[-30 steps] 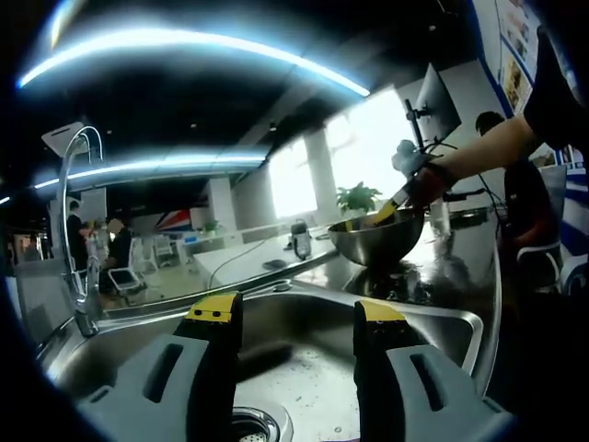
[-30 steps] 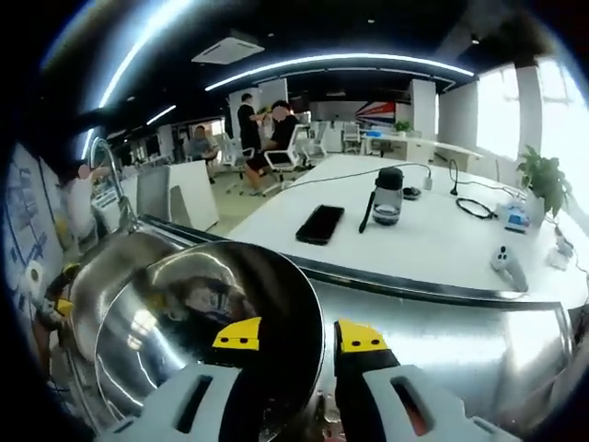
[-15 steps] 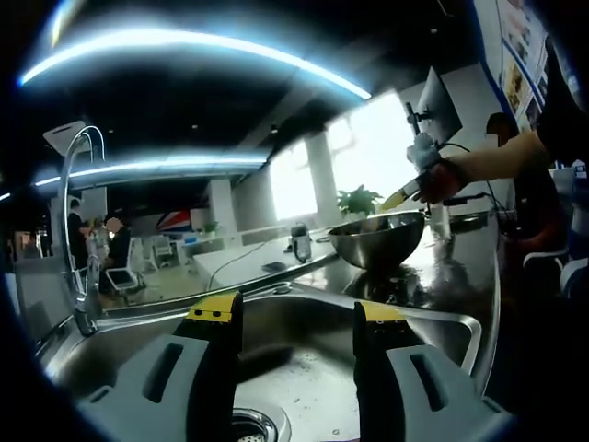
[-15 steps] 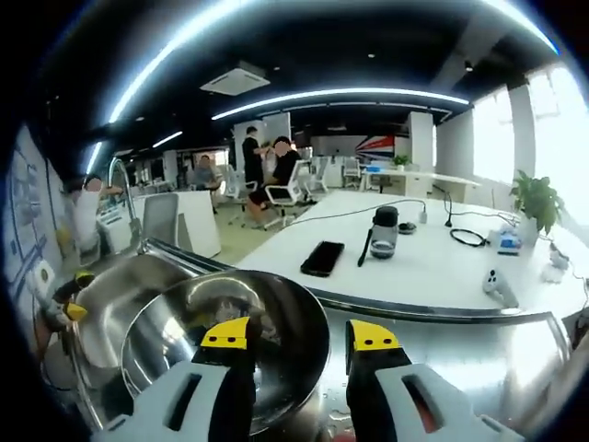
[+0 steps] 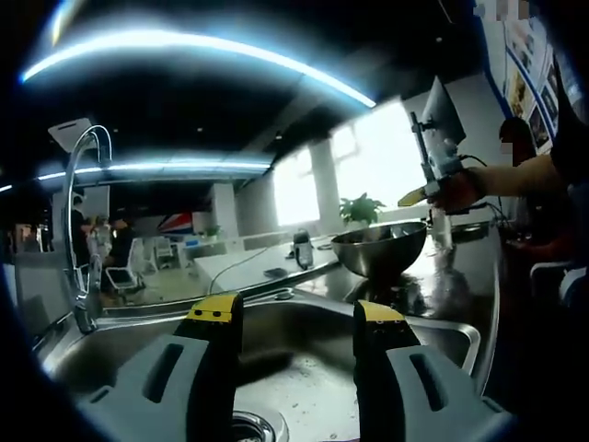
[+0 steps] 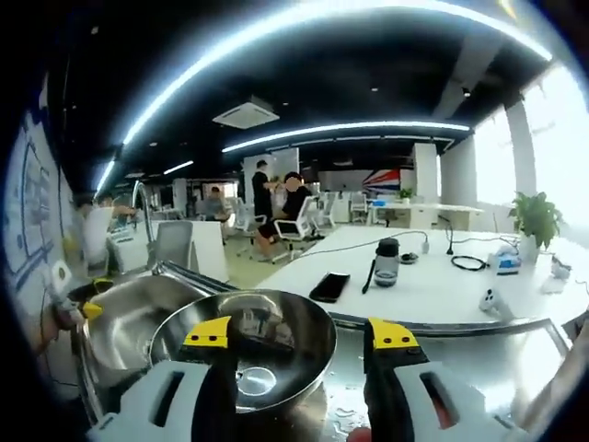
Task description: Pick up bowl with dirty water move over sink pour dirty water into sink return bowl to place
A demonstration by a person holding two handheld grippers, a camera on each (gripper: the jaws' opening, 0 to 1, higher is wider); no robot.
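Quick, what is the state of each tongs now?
Left tongs: open, holding nothing, over the sink.
Right tongs: open, empty; the bowl sits on the counter.

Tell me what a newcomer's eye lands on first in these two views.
The shiny steel bowl stands upright on the wet counter beside the sink, just ahead of the right hand-held gripper, whose yellow-tipped jaws stand open and apart from it. In the left gripper view, the left hand-held gripper hangs open over the sink basin, with the curved faucet at the left.
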